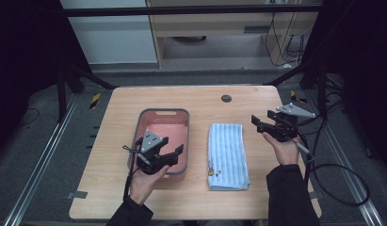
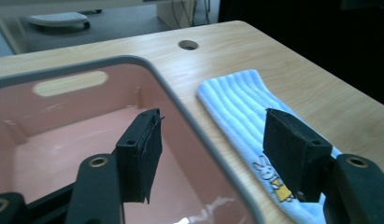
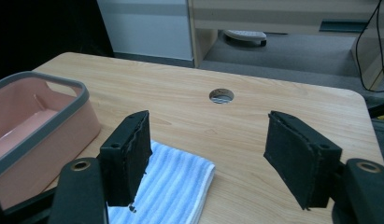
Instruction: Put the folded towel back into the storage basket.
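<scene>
The pink rectangular plastic basin with a grey rim (image 1: pixel 156 113) stands left of centre on the light wooden table (image 1: pixel 116 113); a handle slot is cut into its far wall, and nothing lies inside it. Just beside it to the right, not touching, the folded light-blue striped cloth towel (image 1: pixel 226 155) lies flat, long side running away from the person, with a small cartoon print near its front left edge.

The left gripper (image 1: pixel 178 153) is released: its jaws stand wide apart with nothing between the pads. In the left gripper view one jaw hangs over the basin interior and the other over the towel, straddling the basin's right rim without contact. The left hand (image 1: pixel 146 181) grips the body from below, the forearm entering from the bottom edge, with the jaws pointing right and forward.

The right gripper (image 1: pixel 262 120) is also released, jaws wide and clear of everything. It hovers right of the towel's far end, pointing left. The right hand (image 1: pixel 285 149) supports it from beneath.
</scene>
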`<state>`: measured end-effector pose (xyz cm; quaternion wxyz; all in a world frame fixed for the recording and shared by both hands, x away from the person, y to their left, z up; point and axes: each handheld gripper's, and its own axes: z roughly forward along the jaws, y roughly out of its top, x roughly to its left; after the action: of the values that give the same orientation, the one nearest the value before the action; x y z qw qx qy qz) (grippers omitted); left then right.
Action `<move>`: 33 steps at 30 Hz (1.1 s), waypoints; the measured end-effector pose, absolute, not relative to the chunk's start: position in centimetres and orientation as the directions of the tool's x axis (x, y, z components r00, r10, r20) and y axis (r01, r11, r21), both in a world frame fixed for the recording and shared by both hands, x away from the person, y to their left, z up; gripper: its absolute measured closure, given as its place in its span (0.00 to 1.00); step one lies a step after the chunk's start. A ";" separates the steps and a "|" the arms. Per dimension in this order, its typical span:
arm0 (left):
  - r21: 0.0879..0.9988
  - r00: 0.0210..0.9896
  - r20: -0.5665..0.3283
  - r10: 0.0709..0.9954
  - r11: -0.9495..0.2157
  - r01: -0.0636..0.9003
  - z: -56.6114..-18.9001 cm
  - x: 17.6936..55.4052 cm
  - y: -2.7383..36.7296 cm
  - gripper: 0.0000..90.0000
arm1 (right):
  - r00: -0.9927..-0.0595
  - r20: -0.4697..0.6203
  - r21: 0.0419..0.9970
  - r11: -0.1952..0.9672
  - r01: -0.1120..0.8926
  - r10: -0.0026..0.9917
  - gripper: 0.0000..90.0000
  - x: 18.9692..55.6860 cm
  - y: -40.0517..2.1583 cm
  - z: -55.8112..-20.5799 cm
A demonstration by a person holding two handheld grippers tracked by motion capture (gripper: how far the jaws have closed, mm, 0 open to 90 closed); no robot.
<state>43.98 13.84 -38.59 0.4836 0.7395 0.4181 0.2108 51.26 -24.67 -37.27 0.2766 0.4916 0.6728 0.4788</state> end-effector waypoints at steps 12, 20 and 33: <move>0.869 0.613 -0.070 0.787 -0.253 0.424 -40.0 43.9 9.0 0.42 | -0.368 0.100 0.909 0.066 0.412 0.924 0.33 52.2 -24.5 -37.6; 0.852 0.634 -0.066 0.771 -0.287 0.437 -41.1 43.6 6.6 0.42 | -0.374 0.100 0.901 0.076 0.428 0.922 0.35 53.2 -24.4 -38.4; 0.816 0.637 -0.054 0.769 -0.334 0.472 -43.7 43.3 3.8 0.47 | -0.393 0.087 0.876 0.118 0.467 0.915 0.36 55.4 -23.1 -40.7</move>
<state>43.28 3.77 -43.66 0.4265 0.7980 0.3886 0.1739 55.40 -23.09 -40.74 0.2502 0.4906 0.7045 0.4476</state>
